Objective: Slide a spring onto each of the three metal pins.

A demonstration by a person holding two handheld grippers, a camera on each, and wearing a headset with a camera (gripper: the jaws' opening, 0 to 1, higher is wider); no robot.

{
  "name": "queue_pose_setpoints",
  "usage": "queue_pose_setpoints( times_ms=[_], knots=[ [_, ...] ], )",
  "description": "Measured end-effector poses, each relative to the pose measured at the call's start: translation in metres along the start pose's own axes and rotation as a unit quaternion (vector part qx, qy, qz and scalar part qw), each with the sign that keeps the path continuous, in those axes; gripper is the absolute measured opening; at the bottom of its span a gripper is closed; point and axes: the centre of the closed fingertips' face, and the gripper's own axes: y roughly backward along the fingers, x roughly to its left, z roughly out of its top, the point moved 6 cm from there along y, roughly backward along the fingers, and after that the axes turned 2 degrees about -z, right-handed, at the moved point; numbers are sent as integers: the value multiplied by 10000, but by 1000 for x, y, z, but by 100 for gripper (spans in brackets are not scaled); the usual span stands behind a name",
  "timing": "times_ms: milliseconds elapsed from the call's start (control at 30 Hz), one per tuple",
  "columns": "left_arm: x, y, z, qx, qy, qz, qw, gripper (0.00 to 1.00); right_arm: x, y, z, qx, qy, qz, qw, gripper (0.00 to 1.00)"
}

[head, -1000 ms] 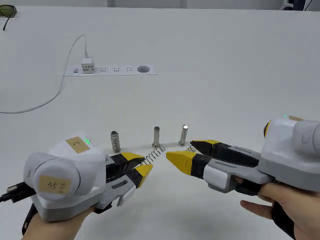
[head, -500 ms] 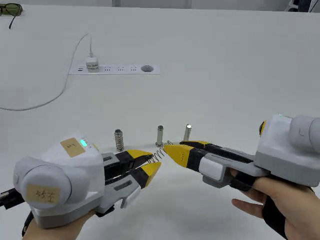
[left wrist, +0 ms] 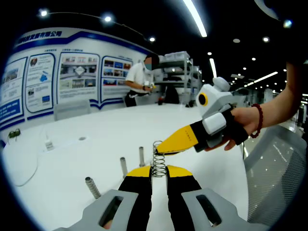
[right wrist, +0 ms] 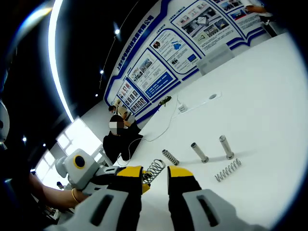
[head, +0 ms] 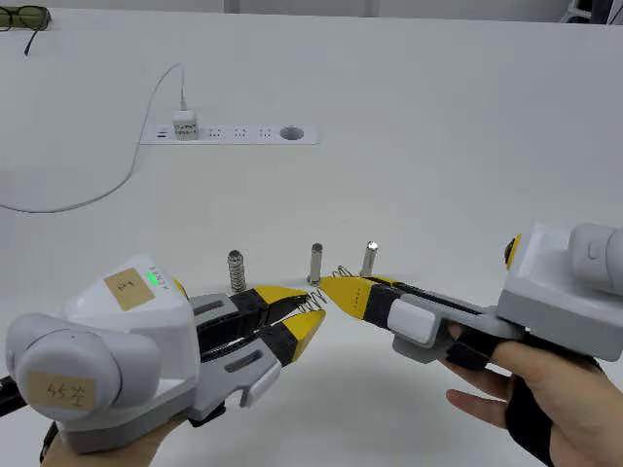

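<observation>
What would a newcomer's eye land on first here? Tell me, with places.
Low in the middle, the left gripper pinches a spring upright, with the right gripper pointing its yellow tip close by the spring's top. Behind them on the white table, the left pin is already sprung, while the middle pin and right pin stand bare.

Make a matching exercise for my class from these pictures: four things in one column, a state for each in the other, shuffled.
Things: 1 leftmost pin in the head view; 2 middle pin; 3 spring at the left gripper; 4 spring by the rightmost pin.
States: A lying on the table; B bare; C gripped in jaws; D wearing a spring.
Pairs: 1-D, 2-B, 3-C, 4-A.
</observation>
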Motion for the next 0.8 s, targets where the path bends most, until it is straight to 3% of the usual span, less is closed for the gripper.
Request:
queue_pose_setpoints(
  times_ms=[467, 800],
  knots=[
    [-3, 3, 3, -32, -35, -67, 10000, 10, 6, -1, -1, 52, -143, 269, 9995, 13],
    [-1, 0, -2, 159, 77, -13, 9998, 11, 8, -4, -4, 106, 281, 232, 9993, 12]
  ],
)
